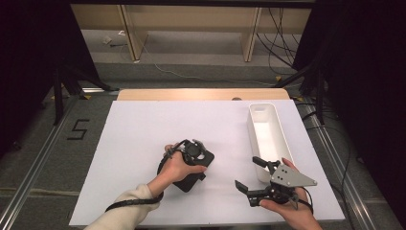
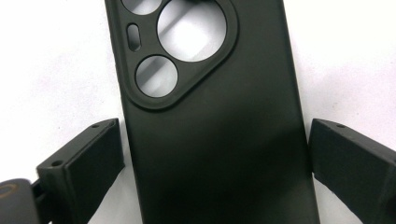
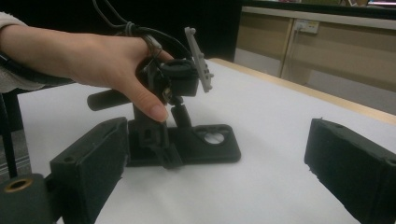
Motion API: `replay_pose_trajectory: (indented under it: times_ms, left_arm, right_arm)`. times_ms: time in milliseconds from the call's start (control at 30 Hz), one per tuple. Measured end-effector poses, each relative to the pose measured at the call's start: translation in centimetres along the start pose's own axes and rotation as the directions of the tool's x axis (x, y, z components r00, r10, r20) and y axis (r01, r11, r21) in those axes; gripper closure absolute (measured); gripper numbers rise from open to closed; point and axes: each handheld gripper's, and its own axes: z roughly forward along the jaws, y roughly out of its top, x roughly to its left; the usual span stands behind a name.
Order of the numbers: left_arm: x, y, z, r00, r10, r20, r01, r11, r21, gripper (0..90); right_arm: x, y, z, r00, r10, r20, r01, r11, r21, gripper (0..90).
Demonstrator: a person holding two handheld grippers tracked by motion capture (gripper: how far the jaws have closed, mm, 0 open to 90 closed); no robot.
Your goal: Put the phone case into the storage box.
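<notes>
From the high view, the left gripper (image 1: 191,165) is pressed down over a black phone case (image 1: 187,182) lying on the white surface (image 1: 143,134), to the left of the long white bin (image 1: 266,134). The right gripper (image 1: 253,175) hovers just beside the bin's near end, jaws spread wide and holding nothing. The bin looks bare inside.

In the left gripper view, the phone case (image 2: 210,140) lies flat with its camera cutouts at the far end, and the left gripper (image 2: 212,158) straddles it with both jaws wide. The left jaw seems to sit right at the case's edge, though I cannot tell whether it touches; the right jaw stands slightly apart.

In the right gripper view, the phone case (image 3: 201,147) still rests flat on the surface under the other hand (image 3: 93,60).

By my reading, the grasp is lined up but not closed; lifting and carrying toward the bin remain, if that is where it goes.
</notes>
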Motion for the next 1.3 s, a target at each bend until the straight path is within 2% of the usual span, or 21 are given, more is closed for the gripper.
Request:
replay_pose_trajectory:
  times_ms: [700,1300]
  left_arm:
    - [-0.15,-0.01,-0.22,0.9997,-0.023,-0.004,0.023,0.9997,0.004,9.0]
    - [-0.06,-0.03,-0.27,0.9996,-0.027,0.0,0.027,0.9996,0.004,10.2]
  right_arm:
    - [0.04,-0.02,0.03,1.0,-0.003,-0.001,0.003,1.0,0.002,8.0]
    - [0.07,-0.06,0.09,1.0,-0.005,-0.003,0.005,1.0,0.002,8.1]
